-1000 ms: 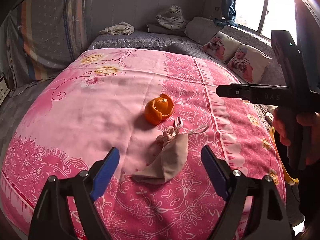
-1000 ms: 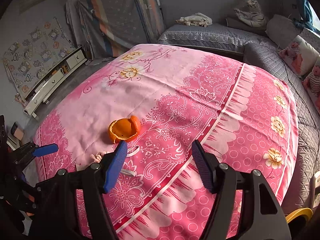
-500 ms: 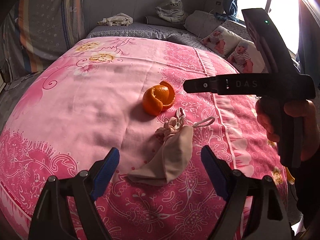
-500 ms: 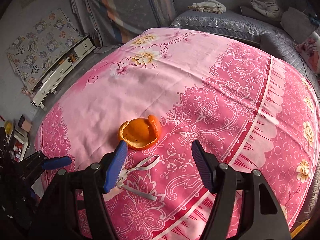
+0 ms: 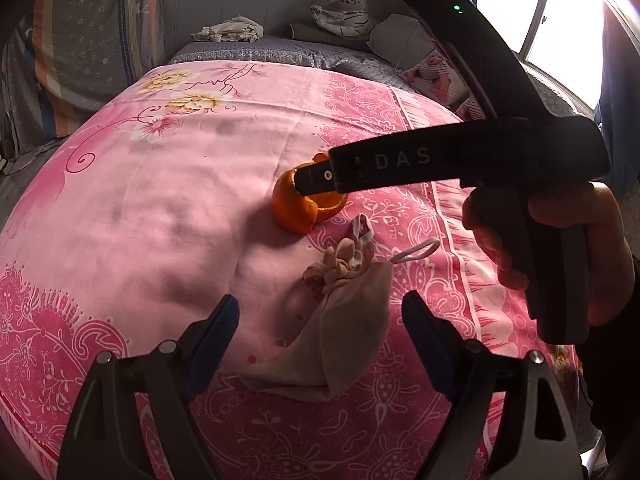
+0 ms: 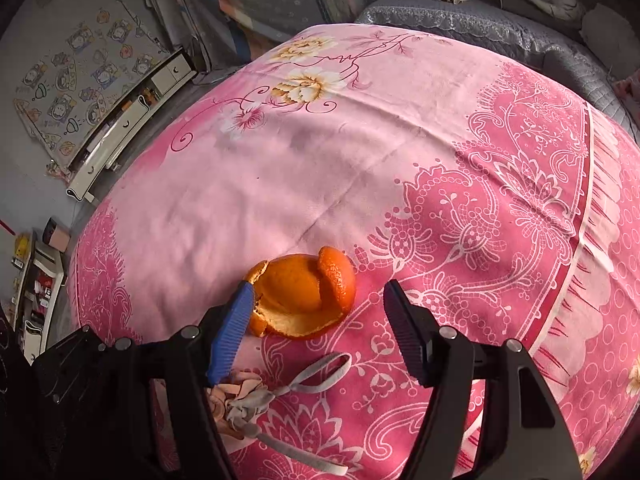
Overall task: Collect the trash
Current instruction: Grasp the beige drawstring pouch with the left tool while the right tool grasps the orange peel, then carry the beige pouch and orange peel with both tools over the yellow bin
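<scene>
An orange peel (image 6: pixel 304 296) lies on the pink bedspread (image 6: pixel 320 168); it also shows in the left wrist view (image 5: pixel 296 208). My right gripper (image 6: pixel 320 320) is open, its jaws on either side of the peel, just above it. From the left wrist view its black body reaches over the peel. A crumpled beige face mask (image 5: pixel 344 320) with white loops lies just in front of the peel, also in the right wrist view (image 6: pixel 240 400). My left gripper (image 5: pixel 320 320) is open and empty, hovering near the mask.
Grey quilt with pillows (image 5: pixel 436 76) and a plush tiger (image 5: pixel 344 12) lie at the bed's far end. A window (image 5: pixel 560 20) is at the right. A white cabinet (image 6: pixel 128 120) stands left of the bed.
My right gripper has moved forward and down over the orange peel, which now sits between its open jaws. My left gripper has moved a little closer to the mask.
</scene>
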A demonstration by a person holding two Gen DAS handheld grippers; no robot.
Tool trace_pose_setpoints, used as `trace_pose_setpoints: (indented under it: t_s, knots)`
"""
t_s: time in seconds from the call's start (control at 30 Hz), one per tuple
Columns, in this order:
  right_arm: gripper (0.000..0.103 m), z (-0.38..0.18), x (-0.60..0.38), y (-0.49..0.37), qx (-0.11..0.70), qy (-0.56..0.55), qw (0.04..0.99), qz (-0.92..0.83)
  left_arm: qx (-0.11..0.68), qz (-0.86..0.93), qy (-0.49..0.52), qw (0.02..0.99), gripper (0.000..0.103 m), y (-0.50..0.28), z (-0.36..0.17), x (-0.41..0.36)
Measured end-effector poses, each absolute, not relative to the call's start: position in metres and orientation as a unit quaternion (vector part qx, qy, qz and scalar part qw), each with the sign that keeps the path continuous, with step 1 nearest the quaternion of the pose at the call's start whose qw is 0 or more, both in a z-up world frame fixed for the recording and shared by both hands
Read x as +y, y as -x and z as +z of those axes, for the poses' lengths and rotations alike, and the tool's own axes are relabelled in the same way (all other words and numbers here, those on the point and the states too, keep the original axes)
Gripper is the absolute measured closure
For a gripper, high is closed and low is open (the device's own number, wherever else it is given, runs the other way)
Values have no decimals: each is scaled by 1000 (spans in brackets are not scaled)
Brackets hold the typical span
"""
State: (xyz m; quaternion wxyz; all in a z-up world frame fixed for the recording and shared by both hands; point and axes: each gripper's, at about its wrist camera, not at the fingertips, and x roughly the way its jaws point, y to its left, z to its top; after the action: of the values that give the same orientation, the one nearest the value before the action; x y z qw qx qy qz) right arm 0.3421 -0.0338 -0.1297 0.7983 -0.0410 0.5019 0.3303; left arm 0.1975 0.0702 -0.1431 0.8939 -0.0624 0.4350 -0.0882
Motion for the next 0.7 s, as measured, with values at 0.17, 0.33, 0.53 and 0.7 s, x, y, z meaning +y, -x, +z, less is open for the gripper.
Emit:
trace_pose_setpoints:
  t_s: [0.17, 0.33, 0.53, 0.7]
  knots:
    - [40, -132, -28, -345, 505, 41, 795, 333, 441, -95, 70, 890, 24, -202, -149, 70]
    - [47, -139, -23, -348, 515, 41, 791, 329, 445, -102, 83, 886, 39, -204, -155, 72]
    - [59, -140, -21, -350, 519, 36, 788, 331, 444, -121, 80, 884, 67, -203, -157, 66]
    - [68, -141, -21, -350, 519, 40, 791, 323, 445, -129, 84, 882, 74, -203, -157, 64]
